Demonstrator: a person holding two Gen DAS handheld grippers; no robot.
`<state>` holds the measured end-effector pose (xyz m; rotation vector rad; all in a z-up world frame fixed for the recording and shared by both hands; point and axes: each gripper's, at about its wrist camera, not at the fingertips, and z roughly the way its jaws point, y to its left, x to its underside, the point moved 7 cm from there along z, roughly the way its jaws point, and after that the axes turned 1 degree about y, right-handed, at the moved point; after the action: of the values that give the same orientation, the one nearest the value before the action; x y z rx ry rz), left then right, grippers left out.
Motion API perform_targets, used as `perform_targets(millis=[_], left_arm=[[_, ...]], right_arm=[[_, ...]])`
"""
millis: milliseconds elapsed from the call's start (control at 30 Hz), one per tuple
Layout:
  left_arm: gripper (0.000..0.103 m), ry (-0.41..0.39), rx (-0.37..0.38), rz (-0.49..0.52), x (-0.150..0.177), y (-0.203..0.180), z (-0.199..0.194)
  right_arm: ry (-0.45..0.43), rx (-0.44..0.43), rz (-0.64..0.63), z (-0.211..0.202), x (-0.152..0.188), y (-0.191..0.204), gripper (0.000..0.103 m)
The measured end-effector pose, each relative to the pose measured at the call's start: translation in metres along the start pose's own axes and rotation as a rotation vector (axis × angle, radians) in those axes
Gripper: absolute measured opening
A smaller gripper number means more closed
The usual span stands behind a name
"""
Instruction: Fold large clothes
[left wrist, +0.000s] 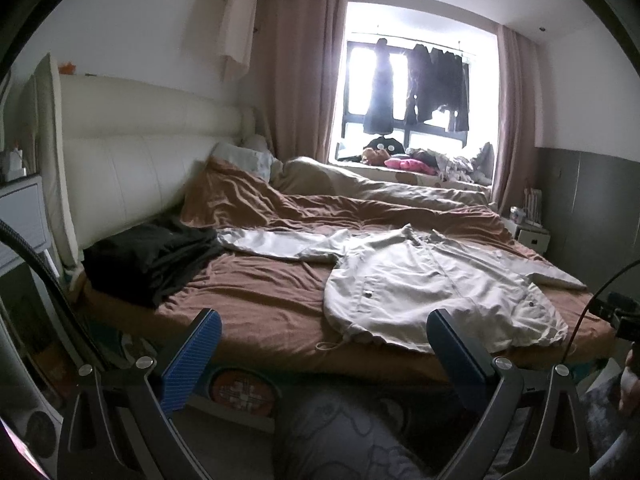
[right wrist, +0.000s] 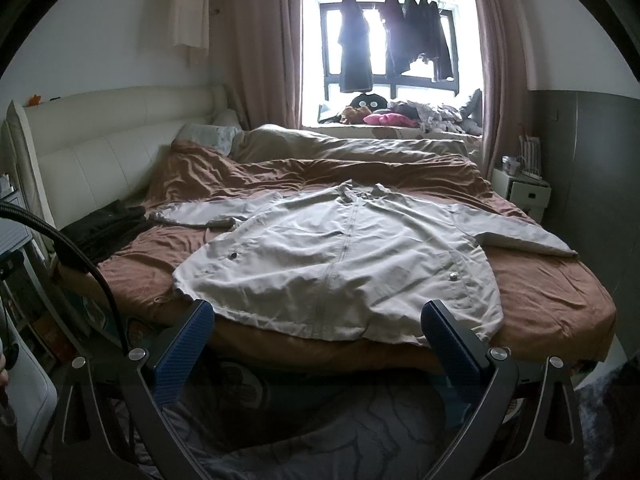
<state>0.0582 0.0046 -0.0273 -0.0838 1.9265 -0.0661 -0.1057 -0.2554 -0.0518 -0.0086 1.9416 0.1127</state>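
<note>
Folding barely starting, by looks of it. Light beige jacket (right wrist: 340, 256) lying spread flat, front up, zipped, on brown bed (right wrist: 552, 300), both sleeves out sideways, no fold made yet. Hem sitting just ahead of right hand-held gripper (right wrist: 316, 330), fingers spread wide, pinching nothing. Left hand-held gripper (left wrist: 324, 340) also gaping, empty, jacket ahead and to its right. Dark folded clothes (left wrist: 148, 260) piling far ahead-left, maybe done already. Sleeves and body all left to fold.

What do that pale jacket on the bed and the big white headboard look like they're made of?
The pale jacket looks like thin woven fabric, perhaps cotton or nylon: matte, finely creased, with metal-looking snaps. The headboard looks like padded leather or faux leather: smooth, slightly glossy, stitched into panels. I cannot tell which.
</note>
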Motion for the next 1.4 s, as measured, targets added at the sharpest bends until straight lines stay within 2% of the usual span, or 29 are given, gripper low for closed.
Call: perform_targets(millis=[333,467,867,1000,1400], left_arm=[[0.103,-0.001,-0.003,0.006,-0.002,0.004,0.009],[0.103,0.004,-0.018,-0.026,-0.01,0.009,0.022],[0.103,0.062,-0.032,-0.01,-0.032,0.011,0.085],[0.103,0.101,-0.004,-0.021,-0.038,0.013,0.113],[0.103,0.197,0.006,-0.023,-0.047,0.022,0.196]], right_arm=[[0.006,-0.009,-0.004,0.016,-0.006,0.0,0.103],[0.021,-0.013,-0.007,0.033,-0.011,0.0,0.103],[0.075,-0.051,0.007,0.097,-0.038,-0.006,0.103],[0.089,-0.069,0.025,0.123,-0.051,-0.008,0.103],[0.166,-0.089,0.031,0.198,-0.081,-0.003,0.103]])
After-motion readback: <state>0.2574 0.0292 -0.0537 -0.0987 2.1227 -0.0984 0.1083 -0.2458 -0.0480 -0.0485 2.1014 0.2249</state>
